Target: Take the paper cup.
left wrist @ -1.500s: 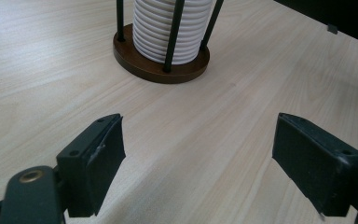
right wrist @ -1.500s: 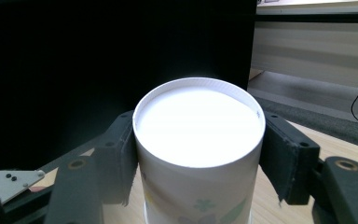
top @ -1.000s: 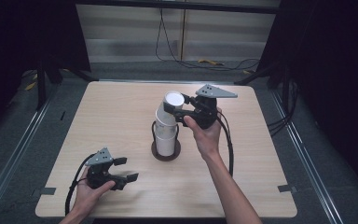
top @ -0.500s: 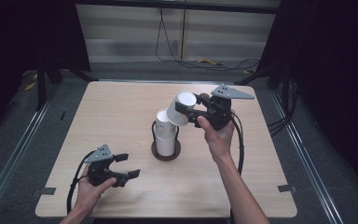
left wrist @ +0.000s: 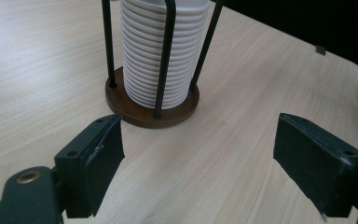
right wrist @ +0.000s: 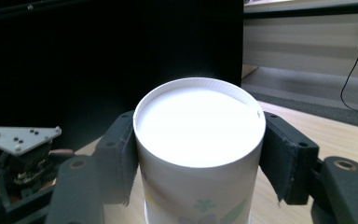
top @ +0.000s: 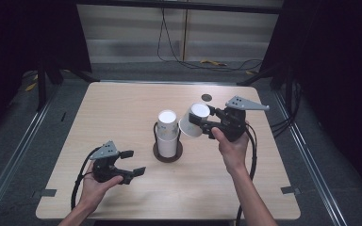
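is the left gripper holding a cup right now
No, the left gripper has its jaws wide apart over bare table, with the cup stack in its holder standing farther off.

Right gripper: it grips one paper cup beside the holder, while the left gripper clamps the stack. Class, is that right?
Not quite. The left gripper is open and holds nothing, short of the stack, as the left gripper view shows. The right gripper does grip the paper cup.

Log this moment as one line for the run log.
right gripper: shut on paper cup, tilted, right of cup stack | left gripper: open, empty, above table | stack in wire holder
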Demonstrator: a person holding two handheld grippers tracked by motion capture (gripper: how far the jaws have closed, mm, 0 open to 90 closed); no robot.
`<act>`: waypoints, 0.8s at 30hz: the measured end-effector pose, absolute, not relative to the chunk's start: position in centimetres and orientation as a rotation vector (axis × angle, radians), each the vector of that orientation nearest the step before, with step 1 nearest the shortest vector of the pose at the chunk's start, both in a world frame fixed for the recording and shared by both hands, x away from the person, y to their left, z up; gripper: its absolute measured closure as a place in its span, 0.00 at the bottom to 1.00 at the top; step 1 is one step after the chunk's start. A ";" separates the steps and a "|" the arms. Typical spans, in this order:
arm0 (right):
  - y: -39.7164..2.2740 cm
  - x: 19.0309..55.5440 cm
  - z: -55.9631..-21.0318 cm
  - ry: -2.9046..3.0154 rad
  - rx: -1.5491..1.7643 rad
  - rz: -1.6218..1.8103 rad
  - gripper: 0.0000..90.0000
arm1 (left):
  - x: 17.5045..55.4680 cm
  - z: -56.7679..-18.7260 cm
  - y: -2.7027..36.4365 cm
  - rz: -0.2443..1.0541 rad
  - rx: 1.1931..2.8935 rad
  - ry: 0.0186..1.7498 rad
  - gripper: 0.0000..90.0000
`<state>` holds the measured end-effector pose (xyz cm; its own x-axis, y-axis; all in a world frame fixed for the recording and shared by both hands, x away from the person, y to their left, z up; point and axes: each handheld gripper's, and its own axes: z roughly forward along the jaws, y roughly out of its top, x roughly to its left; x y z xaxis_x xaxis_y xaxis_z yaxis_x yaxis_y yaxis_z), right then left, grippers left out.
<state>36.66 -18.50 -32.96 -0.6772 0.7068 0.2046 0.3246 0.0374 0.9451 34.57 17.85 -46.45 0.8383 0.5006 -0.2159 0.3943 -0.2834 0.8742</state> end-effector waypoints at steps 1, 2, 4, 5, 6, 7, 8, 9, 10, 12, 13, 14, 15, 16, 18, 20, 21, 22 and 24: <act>-18.5 36.6 -33.1 2.012 1.047 1.674 0.39 | 34.6 -46.4 17.7 0.120 1.906 0.669 0.18; -18.5 36.5 -33.3 2.018 1.051 1.672 0.39 | 34.7 -46.2 17.6 0.117 1.900 0.667 0.18; -18.5 36.2 -33.8 2.028 1.046 1.673 0.39 | 34.9 -46.0 17.5 0.116 1.891 0.665 0.18; -18.5 36.1 -34.0 2.034 1.046 1.672 0.39 | 34.9 -45.9 17.4 0.115 1.891 0.662 0.18; -18.5 36.0 -34.2 2.043 1.044 1.671 0.39 | 35.0 -45.8 17.4 0.121 1.897 0.658 0.18; -18.5 35.8 -34.4 2.046 1.045 1.669 0.39 | 35.1 -45.7 17.3 0.123 1.891 0.652 0.18; -18.5 35.7 -34.5 2.052 1.043 1.672 0.39 | 35.1 -45.6 17.2 0.119 1.882 0.654 0.18; -18.6 35.5 -34.7 2.057 1.044 1.669 0.39 | 35.1 -45.6 17.1 0.120 1.885 0.647 0.18; -18.6 35.5 -34.7 2.057 1.044 1.669 0.39 | 35.1 -45.6 17.1 0.120 1.885 0.647 0.18; -18.7 35.0 -35.1 2.067 1.043 1.671 0.39 | 35.2 -45.3 16.6 0.118 1.895 0.629 0.18; -18.8 34.8 -35.2 2.071 1.040 1.672 0.39 | 35.3 -45.1 16.4 0.120 1.896 0.623 0.18; -18.8 34.7 -35.3 2.072 1.043 1.675 0.39 | 35.3 -45.0 16.2 0.119 1.896 0.613 0.18; -18.9 34.5 -35.5 2.077 1.039 1.676 0.39 | 35.3 -44.8 16.0 0.120 1.894 0.609 0.18; -18.8 34.4 -35.6 2.083 1.044 1.674 0.39 | 35.3 -44.6 15.8 0.118 1.894 0.600 0.18; -18.8 34.3 -36.0 2.101 1.049 1.663 0.39 | 35.4 -44.3 15.5 0.116 1.895 0.585 0.18; -18.8 34.2 -36.4 2.115 1.047 1.661 0.39 | 35.5 -44.0 15.0 0.114 1.898 0.570 0.18; -18.7 34.2 -36.6 2.118 1.051 1.666 0.39 | 35.6 -43.8 14.8 0.114 1.897 0.564 0.18; -18.7 34.2 -36.8 2.122 1.053 1.667 0.39 | 35.7 -43.7 14.6 0.110 1.896 0.558 0.18; -18.5 34.2 -37.1 2.135 1.050 1.671 0.39 | 35.7 -43.5 14.2 0.110 1.892 0.550 0.18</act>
